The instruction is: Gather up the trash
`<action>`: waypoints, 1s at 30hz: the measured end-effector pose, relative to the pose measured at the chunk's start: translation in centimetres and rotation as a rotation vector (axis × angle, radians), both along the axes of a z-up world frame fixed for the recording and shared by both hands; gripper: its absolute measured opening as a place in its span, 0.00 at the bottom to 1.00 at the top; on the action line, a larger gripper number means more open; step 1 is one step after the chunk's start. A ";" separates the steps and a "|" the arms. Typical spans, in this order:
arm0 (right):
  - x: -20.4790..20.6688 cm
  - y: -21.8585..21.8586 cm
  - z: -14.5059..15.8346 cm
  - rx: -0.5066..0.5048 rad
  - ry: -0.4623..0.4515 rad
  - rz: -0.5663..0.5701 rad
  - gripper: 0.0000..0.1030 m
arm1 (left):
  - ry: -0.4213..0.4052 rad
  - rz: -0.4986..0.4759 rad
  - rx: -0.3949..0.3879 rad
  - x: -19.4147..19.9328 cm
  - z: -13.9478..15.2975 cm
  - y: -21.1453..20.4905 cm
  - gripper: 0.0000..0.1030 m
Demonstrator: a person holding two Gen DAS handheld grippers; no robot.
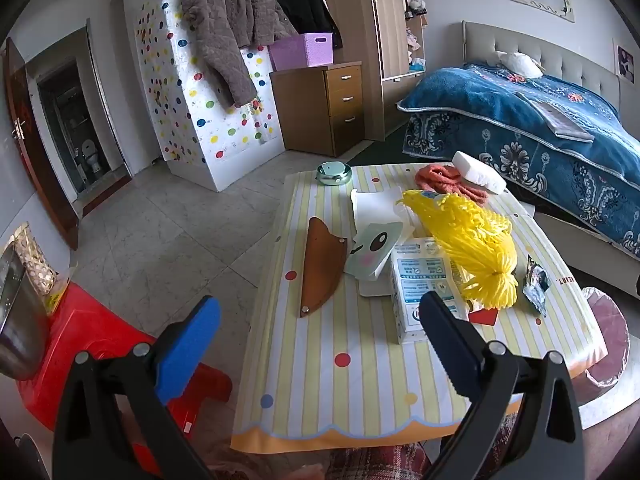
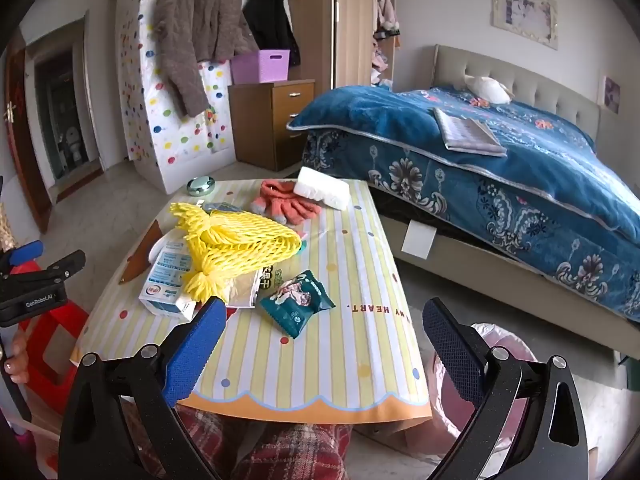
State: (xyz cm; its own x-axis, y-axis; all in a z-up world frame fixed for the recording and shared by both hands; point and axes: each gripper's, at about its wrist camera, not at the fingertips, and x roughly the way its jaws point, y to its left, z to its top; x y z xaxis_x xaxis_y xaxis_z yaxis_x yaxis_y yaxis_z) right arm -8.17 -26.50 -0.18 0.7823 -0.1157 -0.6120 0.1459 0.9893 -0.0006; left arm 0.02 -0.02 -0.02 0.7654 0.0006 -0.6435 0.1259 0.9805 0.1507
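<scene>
You are holding your left claw [image 1: 320, 320] released, its jaws standing wide apart and gripping nothing, above the near part of the table [image 1: 348, 392]. Just ahead of its right finger the white-and-blue carton [image 1: 416, 280] is lying flat, and the yellow foam net [image 1: 476, 248] is resting partly over it. Ahead and between the fingers the brown leather sheath [image 1: 322, 266] is lying on the striped cloth, with a pale green cartoon-face packet [image 1: 372, 250] just beside it.

Your right claw [image 2: 324, 330] is also hanging released and empty over the near edge of the table. The teal snack wrapper [image 2: 298, 302] is lying just ahead, between its fingers and closer to the left one. Beside the right finger, off the table, a pink bag [image 2: 508, 344] is sitting low. Farther ahead the orange gloves [image 2: 286, 202] and a white foam block [image 2: 324, 188] are lying touching, near the far edge.
</scene>
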 end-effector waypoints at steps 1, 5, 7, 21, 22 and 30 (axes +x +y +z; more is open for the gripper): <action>0.0 0.0 0.0 0.000 0.000 0.000 0.95 | 0.000 0.000 -0.001 0.0 0.0 0.0 0.94; 0.0 0.1 -0.1 0.000 0.001 0.000 0.95 | 0.001 0.000 -0.001 0.0 0.0 0.0 0.94; 0.0 0.1 -0.1 0.000 0.001 0.002 0.95 | 0.001 -0.001 -0.001 0.0 0.0 0.0 0.94; -0.1 0.1 -0.2 0.000 0.003 0.000 0.95 | 0.005 -0.002 -0.001 -0.1 -0.5 0.2 0.94; -0.1 0.1 -0.2 0.000 0.002 0.000 0.95 | 0.005 -0.001 -0.001 -0.1 -0.6 0.2 0.94; -0.2 0.2 -0.2 0.001 0.003 0.001 0.95 | 0.006 -0.001 -0.001 -0.1 -0.5 0.2 0.94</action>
State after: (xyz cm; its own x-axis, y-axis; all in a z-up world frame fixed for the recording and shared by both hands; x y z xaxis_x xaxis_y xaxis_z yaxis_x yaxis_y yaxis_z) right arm -8.34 -26.33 -0.36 0.7805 -0.1144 -0.6146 0.1449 0.9894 -0.0001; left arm -0.08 0.18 -0.56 0.7615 -0.0005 -0.6481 0.1274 0.9806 0.1488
